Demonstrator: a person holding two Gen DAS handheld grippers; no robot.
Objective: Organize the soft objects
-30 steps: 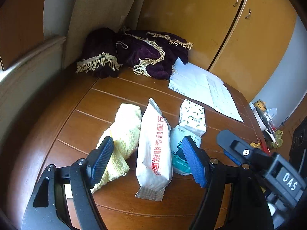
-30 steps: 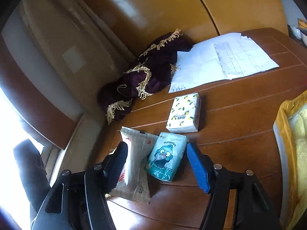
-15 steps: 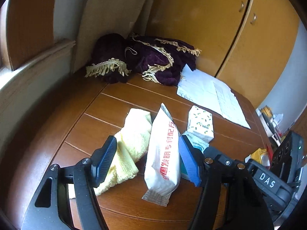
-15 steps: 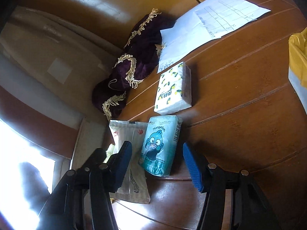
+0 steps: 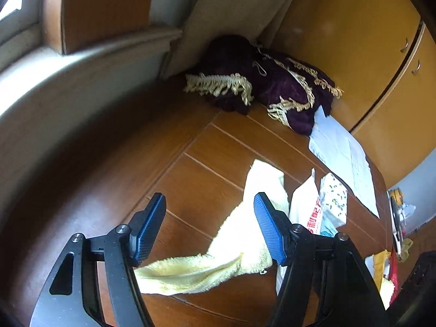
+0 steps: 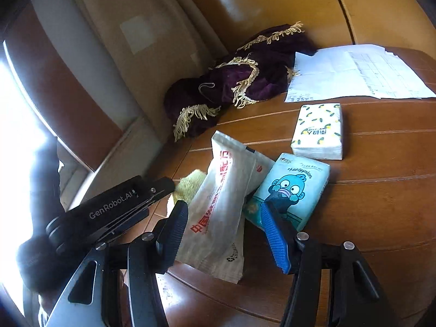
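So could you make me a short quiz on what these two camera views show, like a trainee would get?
1. True or false: the left hand-held gripper is clamped shut on the yellow towel.
2. Which item lies between the right hand-held gripper's open jaws? A) lemon-print tissue pack B) white packet with red lettering C) purple fringed cloth
3. Fill in: the papers lie on the wooden ____.

Key: 1 false, its jaws stand apart; 2 B; 3 table.
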